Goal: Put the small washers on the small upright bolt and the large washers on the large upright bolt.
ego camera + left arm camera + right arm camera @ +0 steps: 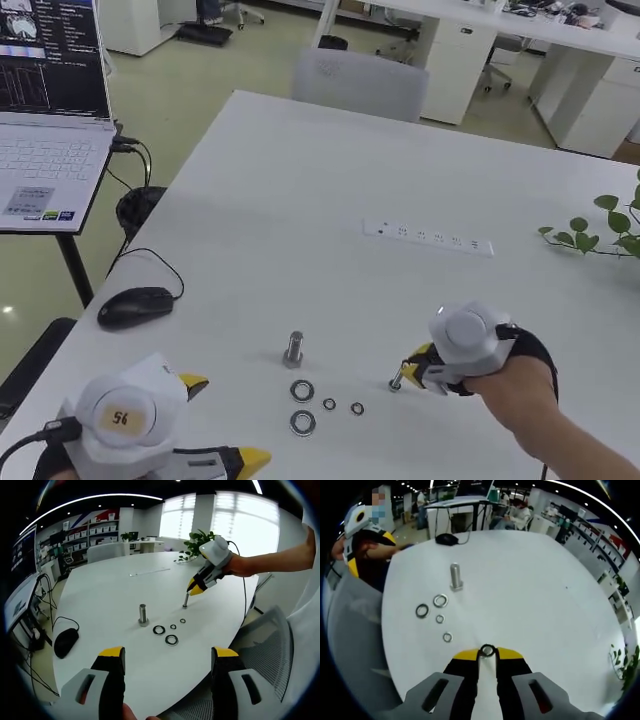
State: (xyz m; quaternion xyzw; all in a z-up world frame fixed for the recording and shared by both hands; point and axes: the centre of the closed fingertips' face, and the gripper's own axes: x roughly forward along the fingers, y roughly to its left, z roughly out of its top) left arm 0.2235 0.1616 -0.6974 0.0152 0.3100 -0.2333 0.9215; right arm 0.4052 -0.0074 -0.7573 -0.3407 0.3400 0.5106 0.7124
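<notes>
Closest in, the left claw hangs over the near edge of the white bench with its yellow tips spread wide and nothing between them. Just past it, four washers lie flat: two large washers one behind the other, and two small washers side by side to their right. The large bolt stands upright just behind them, bare. Off to the right, the right claw is pinched narrow on the top of the small bolt, which stands upright on the bench. Further back there's a black mouse on the left, a white power strip mid-bench, and a grey chair at the far edge.
</notes>
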